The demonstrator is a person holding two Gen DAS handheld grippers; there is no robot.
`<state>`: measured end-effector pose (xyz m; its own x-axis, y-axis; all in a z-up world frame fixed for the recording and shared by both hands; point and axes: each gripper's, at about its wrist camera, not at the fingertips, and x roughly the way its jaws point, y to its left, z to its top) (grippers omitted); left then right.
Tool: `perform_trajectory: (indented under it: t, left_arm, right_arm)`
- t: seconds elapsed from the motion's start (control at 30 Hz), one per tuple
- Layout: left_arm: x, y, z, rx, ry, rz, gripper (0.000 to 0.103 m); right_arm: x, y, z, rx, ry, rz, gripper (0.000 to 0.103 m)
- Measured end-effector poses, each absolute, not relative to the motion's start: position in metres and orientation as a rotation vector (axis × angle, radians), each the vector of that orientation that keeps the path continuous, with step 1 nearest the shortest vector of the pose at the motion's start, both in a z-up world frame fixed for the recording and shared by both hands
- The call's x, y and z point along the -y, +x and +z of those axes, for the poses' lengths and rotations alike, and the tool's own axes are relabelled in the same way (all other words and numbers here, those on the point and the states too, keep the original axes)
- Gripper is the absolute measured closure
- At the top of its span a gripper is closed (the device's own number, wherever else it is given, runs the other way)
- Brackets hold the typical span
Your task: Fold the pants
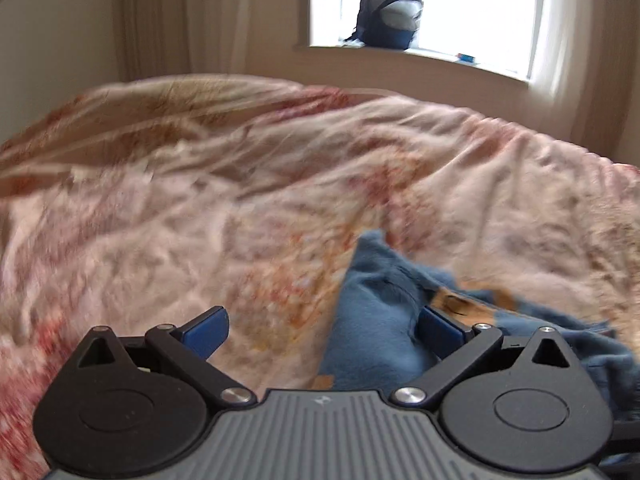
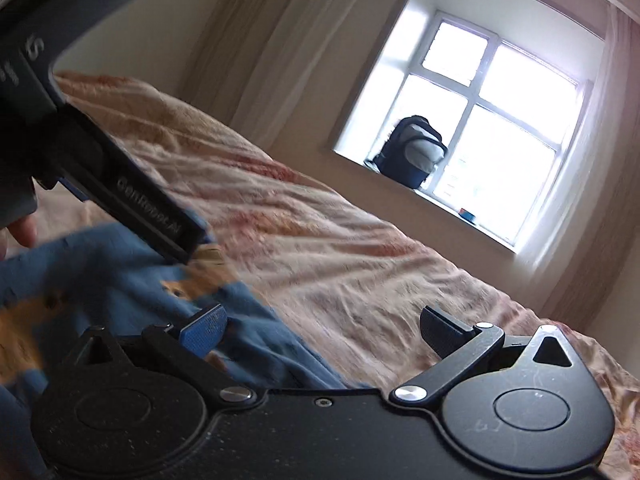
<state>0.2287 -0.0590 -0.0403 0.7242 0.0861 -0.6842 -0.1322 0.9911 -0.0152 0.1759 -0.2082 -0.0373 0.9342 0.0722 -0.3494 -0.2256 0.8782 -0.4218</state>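
Nearest, the left gripper (image 1: 322,330) and right gripper (image 2: 322,330) are both gaping wide, gripping nothing. Just beyond, blue pants (image 1: 380,312) with orange patches are lying crumpled on the pinkish floral blanket (image 1: 200,208). Farther off, a backpack (image 1: 388,14) is sitting on the windowsill (image 1: 440,53).

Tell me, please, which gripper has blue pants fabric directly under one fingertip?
Both: the left gripper and right gripper each overlap the blue pants; neither clamps them.
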Motion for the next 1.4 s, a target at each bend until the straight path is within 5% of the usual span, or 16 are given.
perform_trajectory:
  t: [0.43,0.63,1.4]
  left_arm:
    - [0.057,0.227,-0.028,-0.671,-0.158,0.064,0.000]
    - [0.059,0.244,-0.056,-0.704,-0.141,0.083,0.000]
    - [0.009,0.127,-0.008,-0.658,-0.123,-0.021,0.000]
  right_arm:
    - [0.241,0.174,-0.021,-0.300,-0.382,0.116,0.001]
    - [0.216,0.190,-0.060,-0.382,-0.519,0.173,0.001]
    - [0.245,0.109,-0.024,-0.401,-0.355,0.075,0.001]
